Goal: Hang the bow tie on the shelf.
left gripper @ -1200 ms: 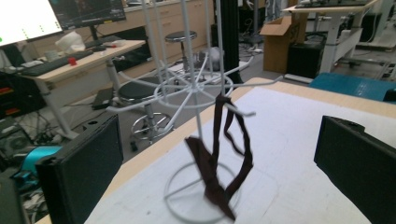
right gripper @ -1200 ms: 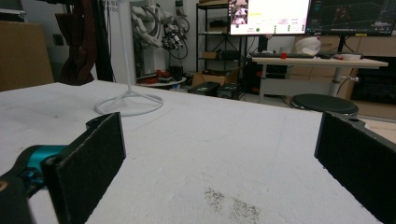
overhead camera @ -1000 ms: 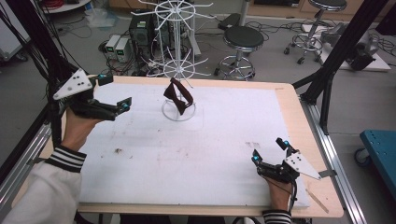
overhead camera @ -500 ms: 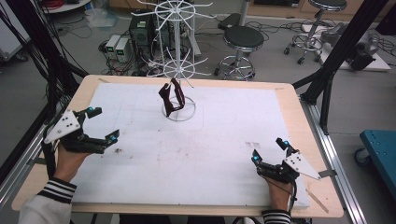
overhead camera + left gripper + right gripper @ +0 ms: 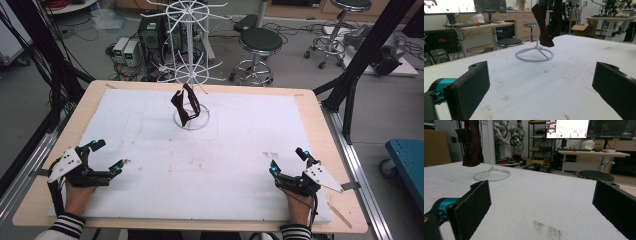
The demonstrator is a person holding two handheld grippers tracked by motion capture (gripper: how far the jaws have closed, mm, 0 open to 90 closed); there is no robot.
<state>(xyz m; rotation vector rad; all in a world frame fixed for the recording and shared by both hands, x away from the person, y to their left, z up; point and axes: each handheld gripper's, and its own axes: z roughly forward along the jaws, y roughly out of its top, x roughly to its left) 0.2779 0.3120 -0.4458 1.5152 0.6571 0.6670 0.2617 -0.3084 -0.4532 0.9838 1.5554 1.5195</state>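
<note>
Nearest the person, at about seven o'clock on the counter, the left hand-held gripper rested low with its jaws spread wide and nothing between them; the left gripper view showed the two black pads far apart over bare white padding. At about five o'clock the right hand-held gripper lay the same way, jaws wide and empty, well apart from the left one. Between them the white surface was bare but for faint stains. Farther off, toward twelve o'clock, stood the white wire rack on its ring base, and from one of its lower prongs hung the dark maroon cloth, draped in folds with its lower end near the ring, whether touching or not I could not tell. In the left gripper view that cloth hung limp beside the pole. It looked light, soft and floppy, likely to sag and swing once lifted, so a pinch on a bunched fold near where it looped over the prong seemed the surest hold, lifting up and off so the prong would not snag it and the slim rack would not tip.
</note>
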